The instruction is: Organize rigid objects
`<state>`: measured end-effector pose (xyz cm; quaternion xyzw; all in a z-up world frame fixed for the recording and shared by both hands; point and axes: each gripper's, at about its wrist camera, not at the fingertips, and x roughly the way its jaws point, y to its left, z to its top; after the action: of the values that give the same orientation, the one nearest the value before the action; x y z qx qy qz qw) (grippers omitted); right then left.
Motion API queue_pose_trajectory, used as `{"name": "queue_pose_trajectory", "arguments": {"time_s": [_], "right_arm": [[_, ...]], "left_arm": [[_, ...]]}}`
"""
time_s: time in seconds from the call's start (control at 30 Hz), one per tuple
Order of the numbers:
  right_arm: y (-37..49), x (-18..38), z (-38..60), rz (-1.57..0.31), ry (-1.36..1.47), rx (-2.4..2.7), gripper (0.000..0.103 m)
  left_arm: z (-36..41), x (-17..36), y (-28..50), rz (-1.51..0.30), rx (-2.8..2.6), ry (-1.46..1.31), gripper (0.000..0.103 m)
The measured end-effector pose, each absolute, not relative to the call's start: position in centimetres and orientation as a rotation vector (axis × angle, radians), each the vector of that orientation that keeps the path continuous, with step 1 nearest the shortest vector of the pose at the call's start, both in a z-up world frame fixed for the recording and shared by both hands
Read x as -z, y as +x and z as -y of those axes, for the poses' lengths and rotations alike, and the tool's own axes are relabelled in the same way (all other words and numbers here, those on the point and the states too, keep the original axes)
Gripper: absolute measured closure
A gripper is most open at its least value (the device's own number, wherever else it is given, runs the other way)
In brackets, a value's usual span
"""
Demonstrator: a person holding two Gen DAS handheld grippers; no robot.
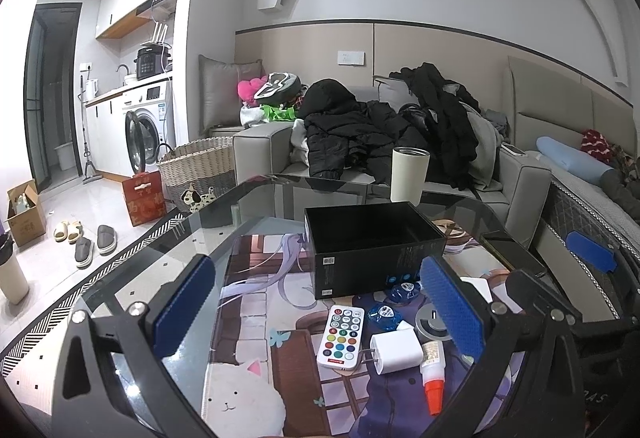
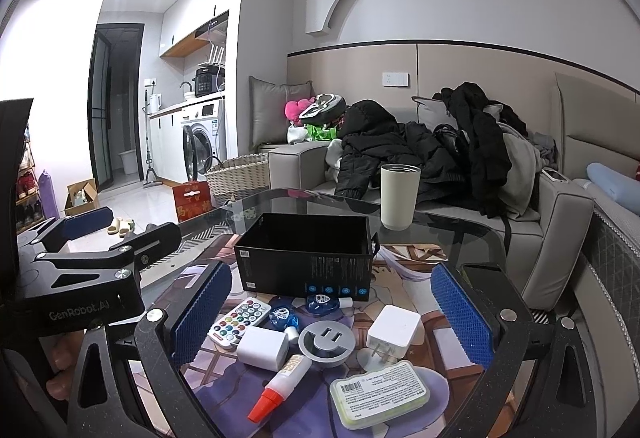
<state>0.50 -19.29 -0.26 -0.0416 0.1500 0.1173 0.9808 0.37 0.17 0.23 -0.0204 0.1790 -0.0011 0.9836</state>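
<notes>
An empty black box (image 1: 372, 238) (image 2: 306, 250) stands open on a printed mat on the glass table. In front of it lie a white remote with coloured buttons (image 1: 341, 336) (image 2: 239, 322), a white charger (image 1: 396, 353) (image 2: 263, 348), a second white plug cube (image 2: 394, 327), a grey round socket piece (image 2: 326, 343), a glue bottle with an orange cap (image 1: 433, 374) (image 2: 280, 386), two blue packets (image 1: 385, 314) (image 2: 320, 301) and a flat labelled case (image 2: 379, 394). My left gripper (image 1: 320, 312) is open above the remote. My right gripper (image 2: 332, 322) is open over the pile.
A cream tumbler (image 1: 409, 176) (image 2: 398, 196) stands at the table's far edge. A dark phone (image 1: 512, 252) lies right of the box. Behind is a sofa piled with black jackets (image 1: 380, 126). A wicker basket (image 1: 198, 168) sits on the floor at left.
</notes>
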Motion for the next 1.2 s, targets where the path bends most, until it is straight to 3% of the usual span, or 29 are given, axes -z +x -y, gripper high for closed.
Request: {"name": "queue_pose_trajectory", "arguments": {"time_s": [0.6,0.77,1.2], "right_arm": [[0.9,-1.5,18.9,-0.254,-0.059,-0.229,0.001],[1.4,-1.8,18.7,-0.259,-0.052,-0.213,0.001],[4.4,1.5,16.5,-0.492,-0.124,-0.26,0.001]], "left_arm": [[-2.8,-1.9,1.9,-0.396,-0.012,-0.088,0.0],[-1.5,-2.4,3.3,-0.465,-0.153,0.071,0.0],[-3.5,0.2,5.9,-0.676,0.049,0.016,0.0]]}}
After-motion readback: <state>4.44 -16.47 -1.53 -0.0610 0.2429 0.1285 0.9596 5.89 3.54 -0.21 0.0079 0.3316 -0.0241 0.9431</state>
